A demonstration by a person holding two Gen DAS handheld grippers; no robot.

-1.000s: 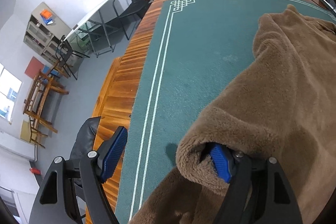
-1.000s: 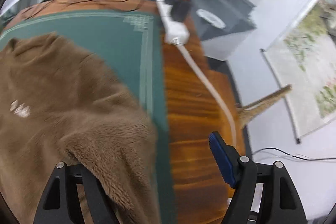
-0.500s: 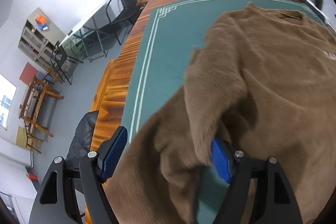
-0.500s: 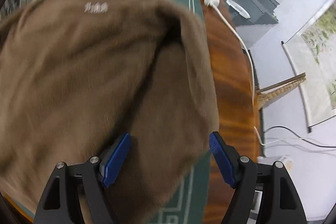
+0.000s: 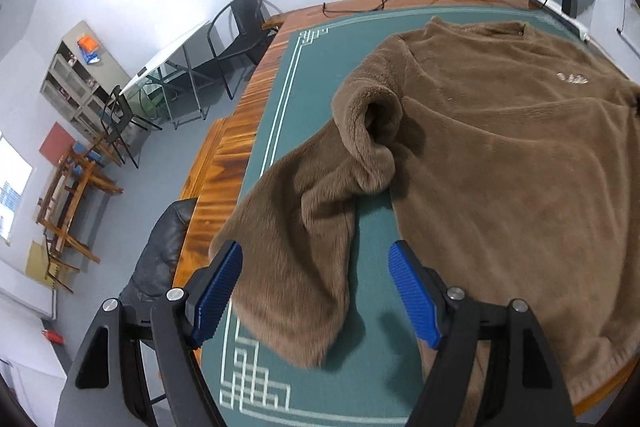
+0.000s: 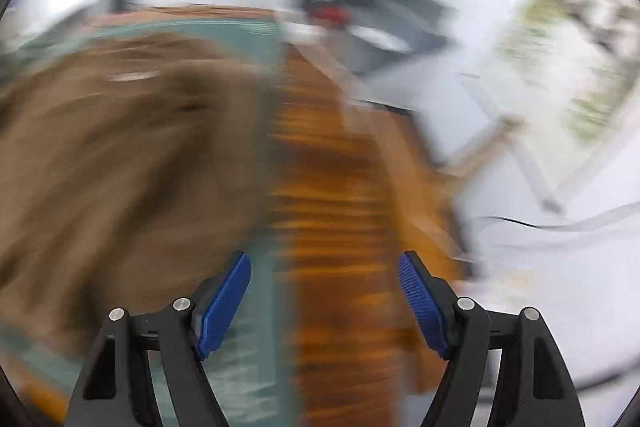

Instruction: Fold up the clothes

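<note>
A brown fleece sweater (image 5: 500, 155) lies spread on the green mat (image 5: 320, 95) of a wooden table (image 5: 224, 155), one sleeve (image 5: 304, 227) doubled back toward its body. My left tongs (image 5: 316, 291) hang above the sleeve, jaws apart and empty; my right tongs (image 6: 324, 299), likewise apart and empty, are over the mat's edge in a blurred view.

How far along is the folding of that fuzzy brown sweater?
Early stage. Done: the brown sweater lies spread on the green mat, one sleeve partly doubled back. In hand: nothing; the left gripper and right gripper are open and empty. Left: both sleeves and the body fold.
</note>
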